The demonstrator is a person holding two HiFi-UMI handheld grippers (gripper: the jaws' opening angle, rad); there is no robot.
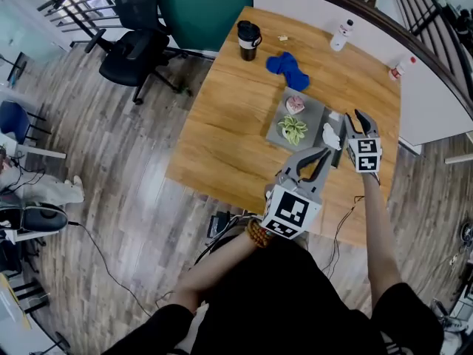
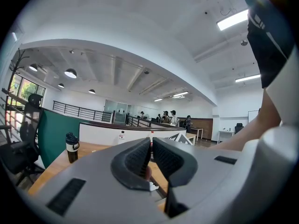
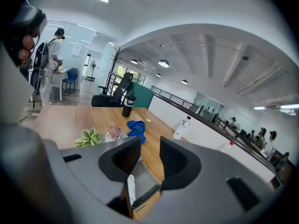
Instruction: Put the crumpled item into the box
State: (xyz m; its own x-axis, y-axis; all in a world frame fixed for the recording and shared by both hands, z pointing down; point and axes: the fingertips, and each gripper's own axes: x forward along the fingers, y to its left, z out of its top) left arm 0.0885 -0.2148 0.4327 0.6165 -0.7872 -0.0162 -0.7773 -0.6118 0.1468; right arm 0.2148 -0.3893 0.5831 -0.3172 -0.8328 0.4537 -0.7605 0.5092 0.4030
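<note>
Table [image 1: 222, 124]: light wood, with the person standing at its 6 o'clock edge.
Box [image 1: 314, 109]: low and grey, lying right of the table's middle.
Crumpled item [image 1: 329, 135]: small, white and wadded, at the box's 3 o'clock edge. In the right gripper view it [image 3: 131, 190] stands against the box wall. Whether it lies fully inside cannot be told.
Green succulent [image 1: 293, 129]: in the box, at 9 o'clock from the crumpled item.
Pink succulent [image 1: 295, 104]: in the box, at 12 o'clock from the green one.
Left gripper [image 1: 327, 154]: reaches in from 7 o'clock, its tips near the crumpled item. In its own view the fingers [image 2: 135, 160] are drawn together, with only a thin slit between them. No grasped thing can be made out there.
Right gripper [image 1: 353, 124]: at 3 o'clock from the box, just beside the crumpled item. Its fingers [image 3: 124, 157] stand apart, with nothing held, and the box floor shows through the gap.
Blue cloth [image 1: 290, 69]: bunched on the table at 12 o'clock from the box.
Mug [image 1: 248, 41]: dark and upright, at 10 o'clock from the cloth.
Bottle [image 1: 341, 35]: white, near the table's far edge at 1 o'clock from the box.
</note>
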